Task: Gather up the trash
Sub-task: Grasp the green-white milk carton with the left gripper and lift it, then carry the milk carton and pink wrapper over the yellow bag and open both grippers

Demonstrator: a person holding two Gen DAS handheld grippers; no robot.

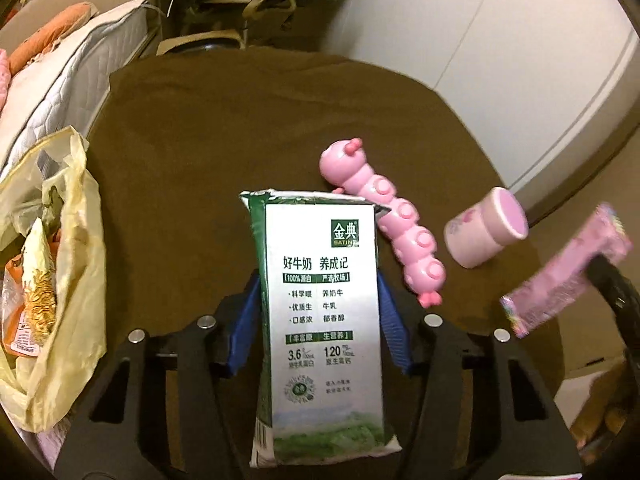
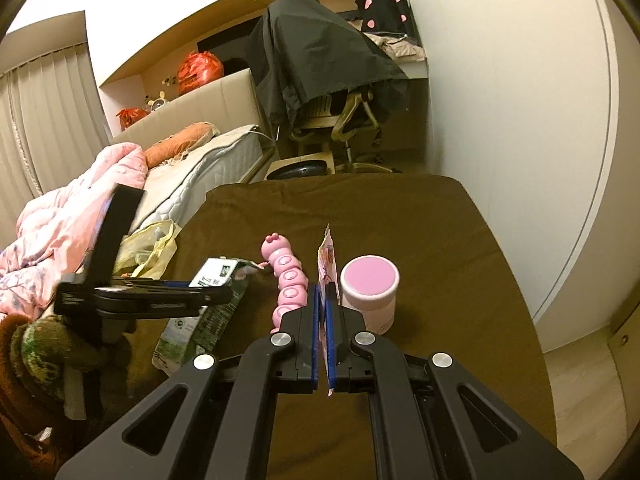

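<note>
My left gripper [image 1: 318, 276] is shut on a green and white milk carton [image 1: 320, 312] and holds it above the brown table [image 1: 240, 128]. The carton also shows in the right wrist view [image 2: 208, 300], clamped in the left gripper [image 2: 216, 288]. My right gripper [image 2: 322, 292] is shut on a thin pink wrapper [image 2: 326, 256], held edge-on; the wrapper also shows in the left wrist view [image 1: 568, 276]. A yellow plastic bag [image 1: 52, 264] holding trash sits open at the table's left edge, and shows in the right wrist view [image 2: 152, 248].
A pink caterpillar toy [image 1: 392, 216] [image 2: 290, 280] lies on the table beside a pink-lidded jar [image 1: 484, 228] [image 2: 370, 292]. A bed [image 2: 192, 164] stands left of the table. A draped desk chair [image 2: 324, 76] stands beyond the table's far edge. A white wall [image 2: 520, 120] is on the right.
</note>
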